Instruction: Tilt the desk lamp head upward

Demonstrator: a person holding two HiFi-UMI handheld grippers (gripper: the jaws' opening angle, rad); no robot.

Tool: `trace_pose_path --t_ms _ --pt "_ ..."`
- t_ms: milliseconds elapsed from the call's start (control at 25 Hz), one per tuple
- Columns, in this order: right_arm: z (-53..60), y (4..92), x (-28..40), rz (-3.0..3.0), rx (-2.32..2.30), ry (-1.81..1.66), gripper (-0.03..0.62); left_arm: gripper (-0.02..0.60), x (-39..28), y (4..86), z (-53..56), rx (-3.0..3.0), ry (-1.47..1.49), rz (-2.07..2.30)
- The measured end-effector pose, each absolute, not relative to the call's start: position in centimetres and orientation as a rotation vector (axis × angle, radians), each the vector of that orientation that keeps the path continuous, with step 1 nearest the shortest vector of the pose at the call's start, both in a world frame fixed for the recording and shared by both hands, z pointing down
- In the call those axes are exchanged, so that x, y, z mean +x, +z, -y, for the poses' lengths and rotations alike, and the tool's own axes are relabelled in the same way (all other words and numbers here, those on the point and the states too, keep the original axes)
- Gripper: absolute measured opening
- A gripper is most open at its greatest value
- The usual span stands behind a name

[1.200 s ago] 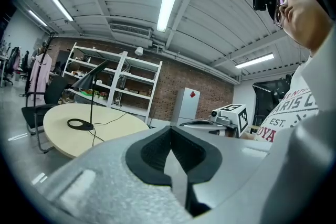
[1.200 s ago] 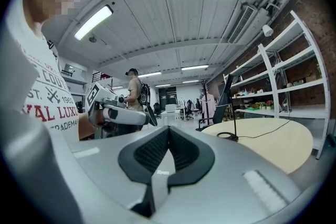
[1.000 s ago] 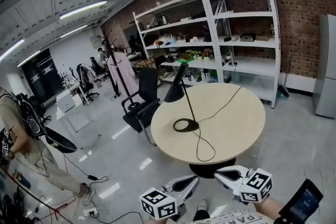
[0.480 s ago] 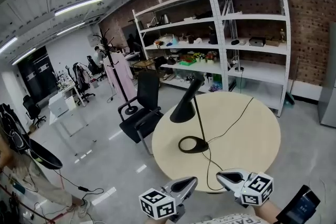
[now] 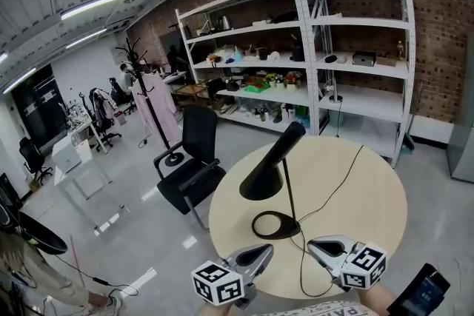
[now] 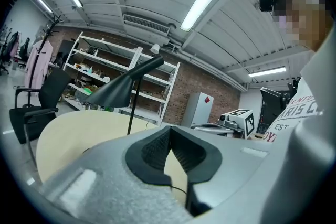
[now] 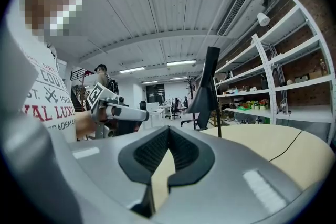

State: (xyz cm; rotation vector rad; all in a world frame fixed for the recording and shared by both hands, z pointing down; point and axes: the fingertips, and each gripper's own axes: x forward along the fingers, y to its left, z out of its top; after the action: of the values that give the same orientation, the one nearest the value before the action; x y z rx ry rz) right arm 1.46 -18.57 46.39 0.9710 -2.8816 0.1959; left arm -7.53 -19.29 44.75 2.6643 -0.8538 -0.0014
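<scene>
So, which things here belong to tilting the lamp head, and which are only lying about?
For the job: black cone-headed desk lamp, round beige table under it, left gripper, right gripper, both shut and empty.
Only standing about: black office chair, white metal shelving, black coat rack.

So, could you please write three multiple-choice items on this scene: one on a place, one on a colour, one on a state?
1. Where does the desk lamp stand?
A. on the round table
B. on the white shelves
C. on the black chair

2. What colour is the lamp head?
A. white
B. black
C. red

3. How do the fingers of the left gripper stand?
A. closed, with nothing between them
B. wide apart
C. closed on the lamp's stem

Answers:
1 A: the lamp's ring base rests on the tabletop.
2 B: the cone is black all over.
3 A: the left gripper view shows the pads meeting, with the lamp far ahead.
</scene>
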Motion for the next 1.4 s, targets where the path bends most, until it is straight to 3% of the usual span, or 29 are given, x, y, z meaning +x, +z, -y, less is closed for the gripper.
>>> trace_pose_path --t_ms 280,920,1400 --pt "20.8 48.1 2.9 2.838 1.058 0.219 0.006 0.002 -11.0 45.1 23.8 2.609 -0.055 0.923" --pt "27.0 47.3 1.8 2.832 1.02 0.164 0.012 0.002 -11.2 46.3 27.4 2.545 -0.079 0.909" --pt "35.9 50.3 0.1 2.716 1.06 0.123 0.118 0.002 -11.0 49.3 29.8 2.465 -0.064 0.837"
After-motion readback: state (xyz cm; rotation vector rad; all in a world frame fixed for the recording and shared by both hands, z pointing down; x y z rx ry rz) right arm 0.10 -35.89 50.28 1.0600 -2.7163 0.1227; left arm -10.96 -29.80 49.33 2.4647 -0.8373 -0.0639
